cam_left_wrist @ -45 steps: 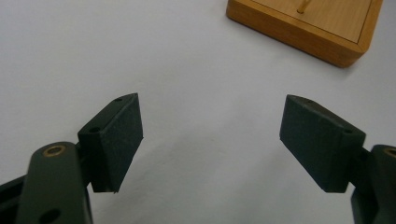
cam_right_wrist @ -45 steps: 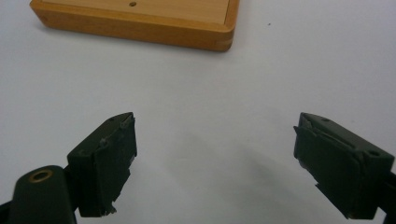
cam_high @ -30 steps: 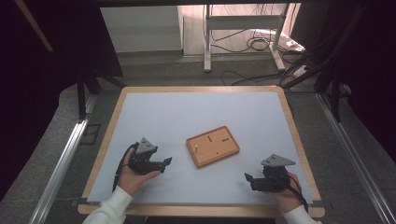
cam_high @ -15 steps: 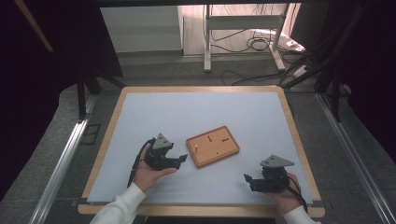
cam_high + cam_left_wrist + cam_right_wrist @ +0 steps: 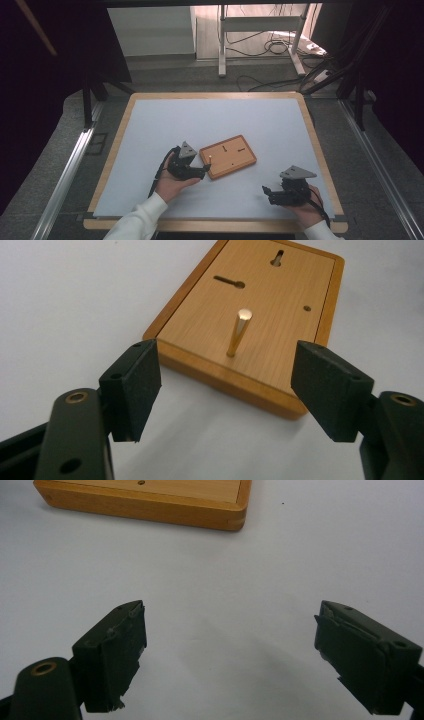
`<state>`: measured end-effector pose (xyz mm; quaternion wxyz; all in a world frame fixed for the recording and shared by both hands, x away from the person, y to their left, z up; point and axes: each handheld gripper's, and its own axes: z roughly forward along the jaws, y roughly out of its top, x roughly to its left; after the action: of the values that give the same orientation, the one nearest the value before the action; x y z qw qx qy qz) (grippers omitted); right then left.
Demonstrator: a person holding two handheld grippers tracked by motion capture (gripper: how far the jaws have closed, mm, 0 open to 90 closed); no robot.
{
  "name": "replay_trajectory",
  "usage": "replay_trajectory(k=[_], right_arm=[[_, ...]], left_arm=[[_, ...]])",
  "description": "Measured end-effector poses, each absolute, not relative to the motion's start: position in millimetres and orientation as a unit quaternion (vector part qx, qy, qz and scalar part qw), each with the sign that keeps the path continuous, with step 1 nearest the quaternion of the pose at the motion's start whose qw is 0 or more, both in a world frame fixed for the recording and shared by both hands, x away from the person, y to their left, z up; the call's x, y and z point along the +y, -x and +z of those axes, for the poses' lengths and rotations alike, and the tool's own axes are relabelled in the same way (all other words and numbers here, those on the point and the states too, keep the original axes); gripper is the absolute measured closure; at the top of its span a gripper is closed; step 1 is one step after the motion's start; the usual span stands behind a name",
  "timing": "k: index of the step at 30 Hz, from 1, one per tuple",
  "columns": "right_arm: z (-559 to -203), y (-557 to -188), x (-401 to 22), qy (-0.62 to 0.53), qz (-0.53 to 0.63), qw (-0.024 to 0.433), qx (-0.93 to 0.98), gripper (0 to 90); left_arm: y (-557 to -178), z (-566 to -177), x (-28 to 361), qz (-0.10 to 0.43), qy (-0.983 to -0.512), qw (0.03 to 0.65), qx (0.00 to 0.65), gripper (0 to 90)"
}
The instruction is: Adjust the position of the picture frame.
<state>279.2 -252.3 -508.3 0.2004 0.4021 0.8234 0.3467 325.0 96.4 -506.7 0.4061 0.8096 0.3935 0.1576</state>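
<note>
A flat wooden board (image 5: 229,156) lies near the middle of the white table top, with two keyhole slots and a small hole in its face. A short brass peg (image 5: 239,332) stands upright near the board's left end (image 5: 210,159). My left gripper (image 5: 202,173) is open right at that end, its jaws apart on either side of the peg's line (image 5: 227,390), nothing between them. My right gripper (image 5: 266,194) rests open near the front right of the table, a hand's breadth from the board's edge (image 5: 145,500).
The white table top (image 5: 200,122) has a wooden rim (image 5: 210,95). Behind it stand a metal rack's legs (image 5: 221,40) and loose cables (image 5: 275,47) on the floor. Rails (image 5: 70,165) run along both sides of the table.
My left gripper has moved right across the table until its open jaws reach the board's left end. The right gripper has stayed put.
</note>
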Motion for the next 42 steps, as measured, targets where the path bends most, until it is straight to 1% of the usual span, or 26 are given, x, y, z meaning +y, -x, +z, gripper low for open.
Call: replay_trajectory(k=[7,8,9,11,12,13,14,15,16,17,18,19,20,23,24,27,29,33,39,42], right_arm=[[-508,-279,-252,-0.402,0.347,0.2,0.824,13.2],[-508,-279,-252,-0.402,0.346,0.2,0.824,13.2],[-508,-279,-253,-0.401,0.346,0.201,0.824,13.2],[-508,-279,-253,-0.401,0.346,0.201,0.824,13.1],[-508,-279,-253,-0.402,0.346,0.201,0.824,13.2],[-509,-279,-253,-0.401,0.345,0.201,0.824,13.1],[-509,-279,-253,-0.401,0.345,0.201,0.824,13.1],[-508,-279,-253,-0.401,0.345,0.201,0.825,13.1],[-509,-279,-253,-0.401,0.345,0.2,0.825,13.1],[-509,-279,-253,-0.401,0.345,0.2,0.825,13.2],[-509,-279,-253,-0.401,0.345,0.2,0.825,13.2],[-509,-279,-253,-0.401,0.344,0.201,0.825,13.2],[-509,-279,-253,-0.401,0.344,0.201,0.825,13.2],[-509,-279,-253,-0.402,0.341,0.2,0.826,13.1],[-509,-279,-253,-0.402,0.341,0.2,0.826,13.1],[-510,-279,-252,-0.401,0.339,0.2,0.827,13.2],[-510,-279,-251,-0.401,0.338,0.199,0.828,13.1],[-510,-280,-252,-0.402,0.337,0.199,0.828,13.1],[-510,-280,-253,-0.403,0.338,0.198,0.827,13.2],[-510,-280,-253,-0.403,0.337,0.198,0.828,13.2]], left_arm=[[-336,-514,83,0.155,-0.81,0.404,0.397,34.8],[-337,-516,79,0.155,-0.812,0.402,0.394,35.9],[-338,-517,78,0.155,-0.812,0.401,0.394,39.3],[-340,-519,75,0.156,-0.812,0.401,0.394,41.0],[-341,-519,73,0.156,-0.812,0.4,0.395,43.8],[-343,-521,72,0.157,-0.812,0.399,0.396,48.7],[-344,-522,71,0.155,-0.811,0.399,0.398,48.7],[-345,-523,71,0.153,-0.812,0.399,0.399,51.7],[-345,-524,70,0.152,-0.811,0.4,0.399,56.8],[-345,-525,70,0.151,-0.81,0.402,0.4,59.6],[-345,-525,70,0.154,-0.808,0.403,0.4,59.6],[-344,-525,70,0.158,-0.808,0.403,0.4,64.6],[-344,-525,70,0.161,-0.808,0.403,0.399,64.6],[-345,-526,70,0.163,-0.805,0.404,0.402,72.0],[-346,-527,70,0.162,-0.805,0.406,0.402,72.0],[-345,-527,69,0.162,-0.803,0.412,0.398,81.9],[-345,-527,69,0.169,-0.807,0.408,0.391,83.7],[-345,-527,69,0.171,-0.808,0.409,0.388,84.2],[-347,-524,72,0.148,-0.802,0.424,0.394,84.4],[-348,-522,75,0.148,-0.797,0.43,0.397,84.5]])
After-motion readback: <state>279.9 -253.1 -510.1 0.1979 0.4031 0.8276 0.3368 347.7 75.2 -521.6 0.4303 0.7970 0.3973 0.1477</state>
